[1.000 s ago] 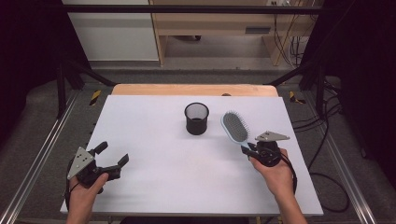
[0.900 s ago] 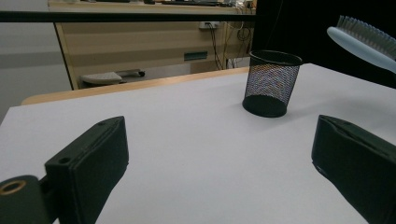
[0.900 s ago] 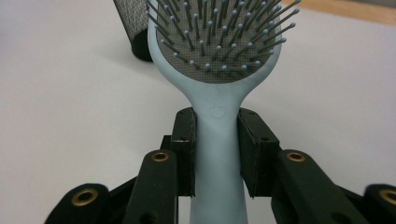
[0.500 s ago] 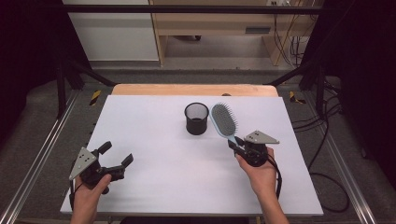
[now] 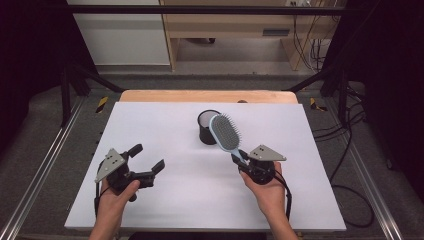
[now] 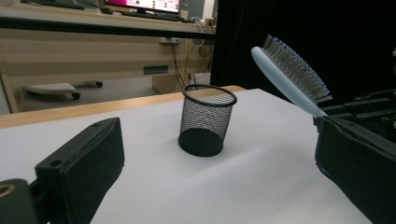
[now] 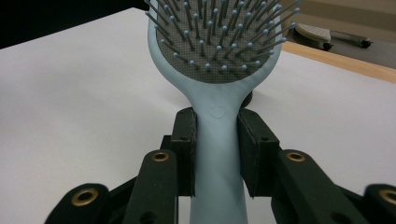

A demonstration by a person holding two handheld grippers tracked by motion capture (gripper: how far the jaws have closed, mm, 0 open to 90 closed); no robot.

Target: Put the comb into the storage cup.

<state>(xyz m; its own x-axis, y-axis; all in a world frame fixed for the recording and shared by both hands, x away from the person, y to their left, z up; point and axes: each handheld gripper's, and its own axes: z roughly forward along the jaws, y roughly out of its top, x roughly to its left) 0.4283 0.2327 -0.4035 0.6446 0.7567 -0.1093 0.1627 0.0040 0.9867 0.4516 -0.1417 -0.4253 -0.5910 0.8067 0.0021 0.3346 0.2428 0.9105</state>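
Black mesh pen cup [image 5: 207, 127]: upright on the white table [image 5: 165, 135], toward the far middle, mouth up
Hairbrush [image 5: 225, 133]: pale blue paddle brush, lifted off the table, head tilted toward the cup and overlapping its right rim in the high view; whether they touch I cannot tell
Right gripper [image 7: 217, 154]: both pads clamped on the brush handle just below the head, bristles facing its camera
Left gripper [image 5: 148, 161]: jaws spread wide with nothing between them, held above the near left of the table, well apart from the cup
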